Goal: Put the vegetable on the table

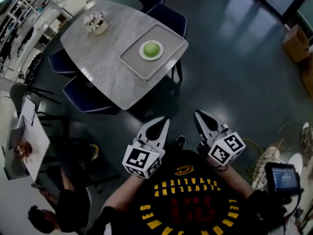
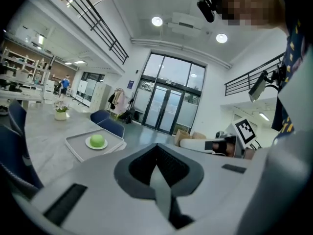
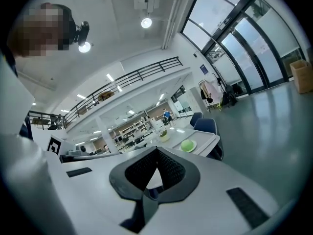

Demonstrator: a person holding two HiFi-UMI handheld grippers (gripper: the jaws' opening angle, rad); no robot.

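A round green vegetable (image 1: 151,48) lies on a small white plate in a grey tray (image 1: 132,62) near the right edge of the marble table (image 1: 98,62). Both grippers hover over the dark floor, close to the person's body and well short of the table. My left gripper (image 1: 163,121) and right gripper (image 1: 198,114) point toward the table, jaws together with nothing between them. The left gripper view has the vegetable (image 2: 97,140) far off at left, beyond the left gripper (image 2: 156,148). In the right gripper view the vegetable (image 3: 187,144) is small and distant past the right gripper (image 3: 156,151).
A pot of flowers (image 1: 96,22) stands at the table's far end. Dark blue chairs (image 1: 166,14) (image 1: 85,96) surround the table. A cardboard box (image 1: 296,43) sits at the right. A small side table (image 1: 34,141) and a seated person (image 1: 58,209) are at the lower left.
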